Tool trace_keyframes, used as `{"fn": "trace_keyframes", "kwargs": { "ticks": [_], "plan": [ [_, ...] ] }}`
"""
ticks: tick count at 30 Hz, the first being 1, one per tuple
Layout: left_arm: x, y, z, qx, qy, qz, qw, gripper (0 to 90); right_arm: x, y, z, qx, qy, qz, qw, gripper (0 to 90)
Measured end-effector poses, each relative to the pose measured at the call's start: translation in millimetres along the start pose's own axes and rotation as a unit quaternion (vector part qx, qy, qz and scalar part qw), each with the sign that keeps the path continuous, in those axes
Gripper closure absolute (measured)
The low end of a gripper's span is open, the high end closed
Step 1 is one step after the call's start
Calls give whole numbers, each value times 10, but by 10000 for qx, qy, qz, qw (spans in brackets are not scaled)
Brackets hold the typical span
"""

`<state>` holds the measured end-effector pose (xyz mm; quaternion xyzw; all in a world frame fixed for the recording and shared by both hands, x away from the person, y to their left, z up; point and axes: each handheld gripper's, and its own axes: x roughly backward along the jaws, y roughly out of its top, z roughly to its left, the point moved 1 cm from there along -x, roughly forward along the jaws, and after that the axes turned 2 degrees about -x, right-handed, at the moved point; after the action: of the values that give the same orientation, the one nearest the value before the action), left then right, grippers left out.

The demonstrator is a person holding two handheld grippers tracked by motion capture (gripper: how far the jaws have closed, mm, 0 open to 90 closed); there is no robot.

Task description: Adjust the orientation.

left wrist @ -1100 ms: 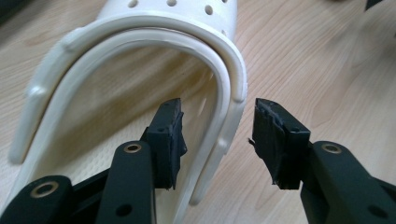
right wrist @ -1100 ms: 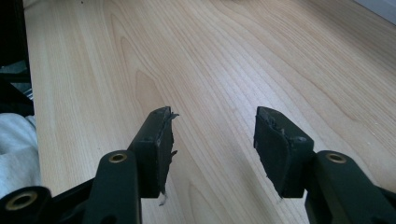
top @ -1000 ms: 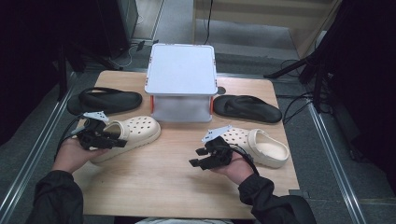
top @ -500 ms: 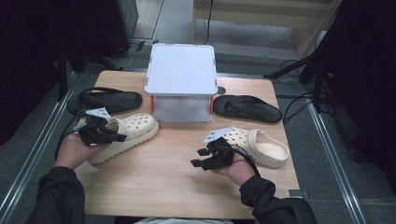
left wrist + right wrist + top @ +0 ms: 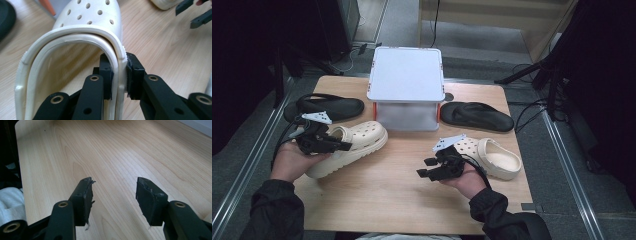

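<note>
Left gripper [image 5: 343,146] has just closed its jaws on the heel rim of a cream clog [image 5: 357,142], pads pinching it, at the table's [image 5: 387,200] left side before the white box [image 5: 406,75]. Right gripper [image 5: 424,173]: jaws apart, nothing between them, hovering over bare wood beside the second cream clog [image 5: 497,157].

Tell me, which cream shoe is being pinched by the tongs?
The cream clog on the left. The left tongs clamp its heel rim; the other cream clog lies untouched.

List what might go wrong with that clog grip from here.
1. The left tongs pinch only the thin side wall of the cream clog; hanging from that, the shoe may twist or slip out.
2. Its toe sits close to the white lidded box and could bump it when swung.
</note>
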<state>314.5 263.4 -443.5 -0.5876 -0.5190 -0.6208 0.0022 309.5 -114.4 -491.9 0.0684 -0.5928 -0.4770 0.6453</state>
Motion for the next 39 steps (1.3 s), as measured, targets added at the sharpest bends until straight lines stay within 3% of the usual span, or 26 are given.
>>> {"fn": "trace_keyframes", "kwargs": {
  "ticks": [10,18,22,27,31,33,39],
  "plan": [
    [-233,197,-277,-337,-274,112,9990,781,68,-25,-12,-30,-73,-160,9998,474],
    [-551,309,-531,-504,-649,326,9961,780,159,-95,1,-84,-220,-282,9993,469],
    [-664,355,-651,-621,-719,394,9947,779,205,-132,2,-122,-303,-348,9989,463],
    [-740,377,-721,-762,-725,405,9936,778,239,-165,12,-169,-361,-368,9985,458],
    [-836,362,-718,-742,-750,362,9938,778,247,-187,12,-199,-406,-373,9983,455],
    [-868,341,-696,-682,-867,303,9934,777,248,-195,14,-205,-432,-378,9981,452],
    [-960,249,-724,-707,-940,432,9921,765,231,-201,30,-167,-429,-396,9982,444]
  ]
}}
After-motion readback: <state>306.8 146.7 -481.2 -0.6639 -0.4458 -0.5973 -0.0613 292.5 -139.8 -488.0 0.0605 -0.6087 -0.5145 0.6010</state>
